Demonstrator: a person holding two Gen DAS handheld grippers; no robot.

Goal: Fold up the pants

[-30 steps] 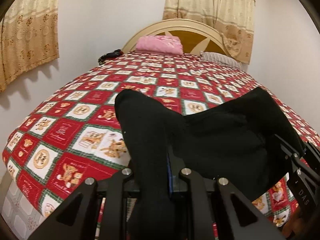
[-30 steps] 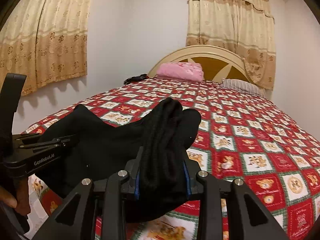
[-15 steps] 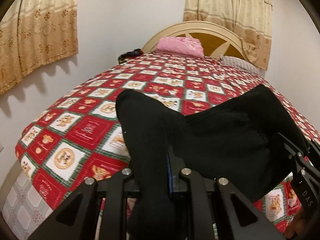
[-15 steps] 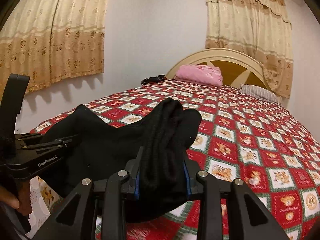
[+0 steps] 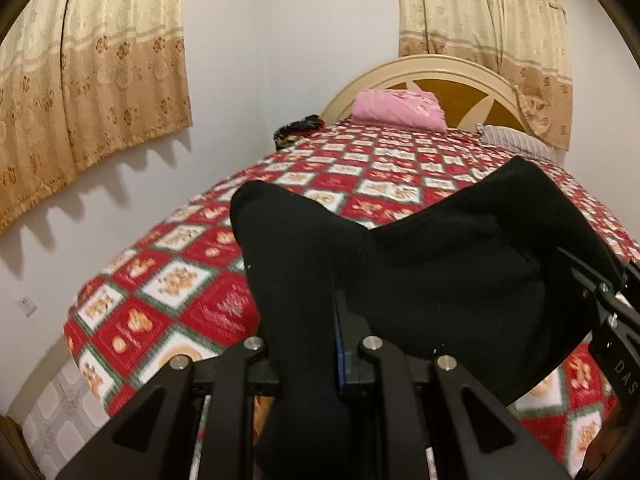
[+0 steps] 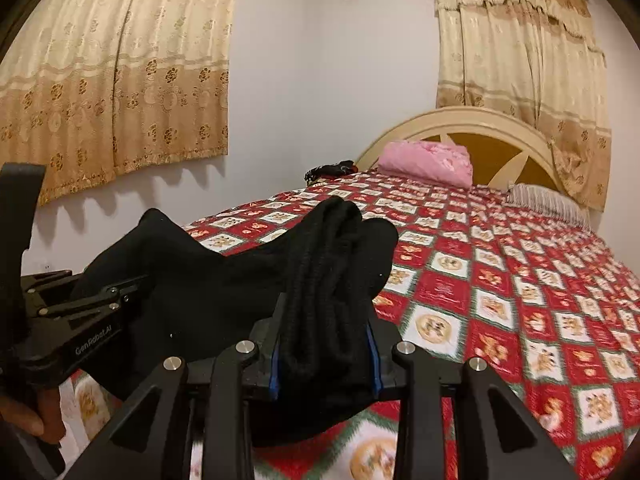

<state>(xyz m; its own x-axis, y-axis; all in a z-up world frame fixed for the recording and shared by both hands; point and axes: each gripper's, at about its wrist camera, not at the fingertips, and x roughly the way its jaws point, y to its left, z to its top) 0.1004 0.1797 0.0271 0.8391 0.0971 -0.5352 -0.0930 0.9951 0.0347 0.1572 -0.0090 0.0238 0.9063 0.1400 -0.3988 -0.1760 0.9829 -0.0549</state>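
The black pants [image 5: 440, 272] hang stretched between my two grippers above the near end of the bed. My left gripper [image 5: 304, 344] is shut on one bunched end of the pants. My right gripper [image 6: 324, 340] is shut on the other bunched end [image 6: 332, 264]. In the right wrist view the left gripper [image 6: 80, 308] shows at the far left, held by a hand. In the left wrist view the right gripper [image 5: 608, 320] shows at the right edge. The fingertips are hidden under the cloth.
The bed [image 6: 520, 280] has a red patterned quilt. A pink folded blanket [image 6: 428, 162], a striped pillow [image 6: 548, 200] and a dark item [image 6: 328, 170] lie by the headboard [image 6: 480, 124]. A wall with curtains [image 6: 116, 80] is to the left.
Both grippers have lifted with the pants and tilted upward. The bed now sits lower in both views, and more wall and curtain show.
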